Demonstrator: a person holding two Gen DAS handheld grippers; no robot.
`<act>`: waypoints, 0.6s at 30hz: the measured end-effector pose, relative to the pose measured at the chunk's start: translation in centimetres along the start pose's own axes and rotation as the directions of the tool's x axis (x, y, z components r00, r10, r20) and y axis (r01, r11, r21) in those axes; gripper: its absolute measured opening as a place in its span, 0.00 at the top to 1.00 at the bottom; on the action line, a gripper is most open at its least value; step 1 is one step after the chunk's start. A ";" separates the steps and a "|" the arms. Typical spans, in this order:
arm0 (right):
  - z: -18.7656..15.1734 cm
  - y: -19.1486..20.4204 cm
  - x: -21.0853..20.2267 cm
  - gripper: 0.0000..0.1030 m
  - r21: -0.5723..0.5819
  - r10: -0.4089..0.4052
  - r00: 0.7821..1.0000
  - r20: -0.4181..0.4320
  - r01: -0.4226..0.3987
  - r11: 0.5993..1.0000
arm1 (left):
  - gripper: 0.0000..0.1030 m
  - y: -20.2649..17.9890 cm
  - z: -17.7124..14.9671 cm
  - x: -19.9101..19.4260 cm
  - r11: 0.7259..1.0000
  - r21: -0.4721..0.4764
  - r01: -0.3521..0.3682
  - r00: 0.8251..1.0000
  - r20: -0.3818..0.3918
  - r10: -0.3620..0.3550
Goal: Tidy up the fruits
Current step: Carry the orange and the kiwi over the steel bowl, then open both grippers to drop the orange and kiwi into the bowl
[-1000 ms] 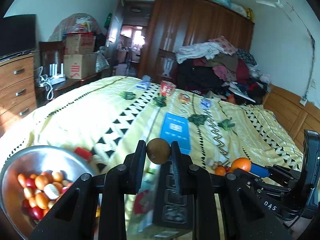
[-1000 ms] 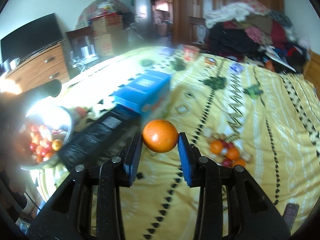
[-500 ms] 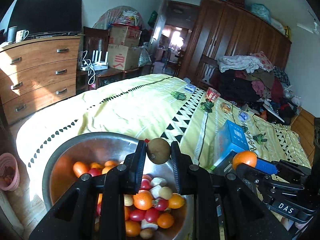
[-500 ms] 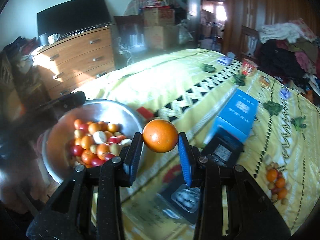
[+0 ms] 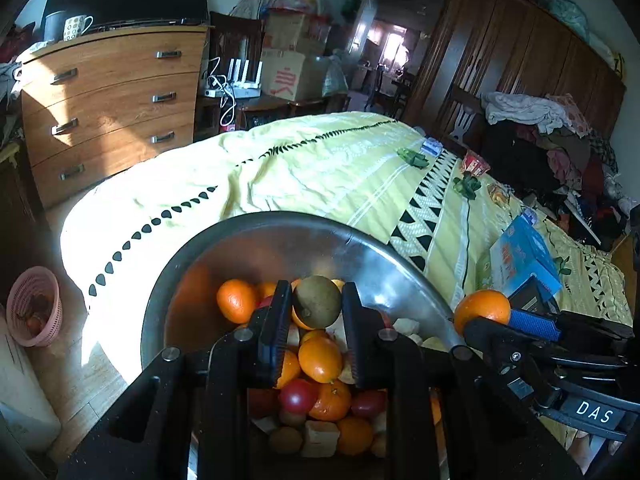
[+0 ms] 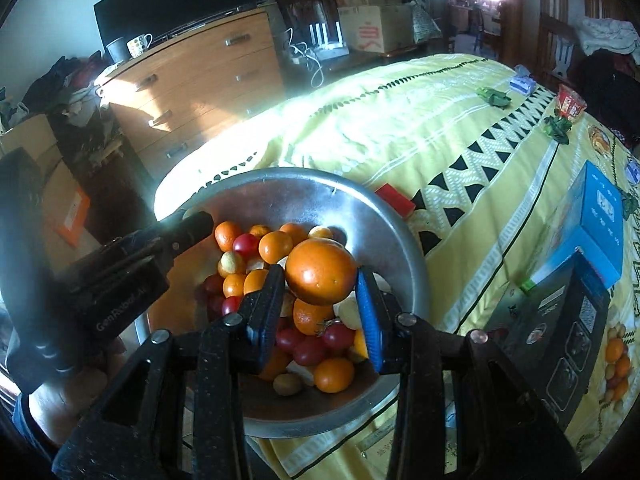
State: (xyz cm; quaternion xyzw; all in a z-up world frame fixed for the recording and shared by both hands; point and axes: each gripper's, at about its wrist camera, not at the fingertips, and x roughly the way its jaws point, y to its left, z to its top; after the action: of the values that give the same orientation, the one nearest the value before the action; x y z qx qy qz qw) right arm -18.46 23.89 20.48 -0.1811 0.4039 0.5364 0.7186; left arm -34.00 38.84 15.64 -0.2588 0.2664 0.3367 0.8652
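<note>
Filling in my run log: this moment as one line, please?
left hand-held gripper: shut on kiwi | right hand-held gripper: shut on orange | both over metal bowl | stage: pre-release

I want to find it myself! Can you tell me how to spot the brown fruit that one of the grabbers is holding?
Find the big yellow bedspread, then the shiny metal bowl of fruit at its near corner. Above the bowl, the left gripper pinches the kiwi: dull brown-green, unlike the glossy oranges and red tomatoes below it.
</note>
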 end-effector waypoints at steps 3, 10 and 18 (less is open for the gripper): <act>-0.1 0.4 1.0 0.64 -0.001 0.005 0.999 -0.032 -0.005 1.000 | 0.76 0.6 -0.4 0.7 1.000 -0.010 -0.007 1.000 -0.029 0.007; -0.2 1.0 1.8 0.64 0.002 0.010 0.998 -0.058 -0.010 1.000 | 0.76 1.1 -0.6 1.3 1.000 -0.014 -0.010 0.999 -0.051 0.009; -0.1 1.0 2.4 0.64 0.007 0.008 0.998 -0.062 -0.008 1.000 | 0.76 1.9 -0.5 1.8 0.999 -0.037 -0.015 0.998 -0.066 0.013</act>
State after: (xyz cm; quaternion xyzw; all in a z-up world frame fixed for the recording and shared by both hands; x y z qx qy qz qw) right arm -19.18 25.68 18.68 -0.1936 0.4283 0.5320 0.7043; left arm -34.33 40.52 13.59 -0.2840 0.2905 0.3390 0.8486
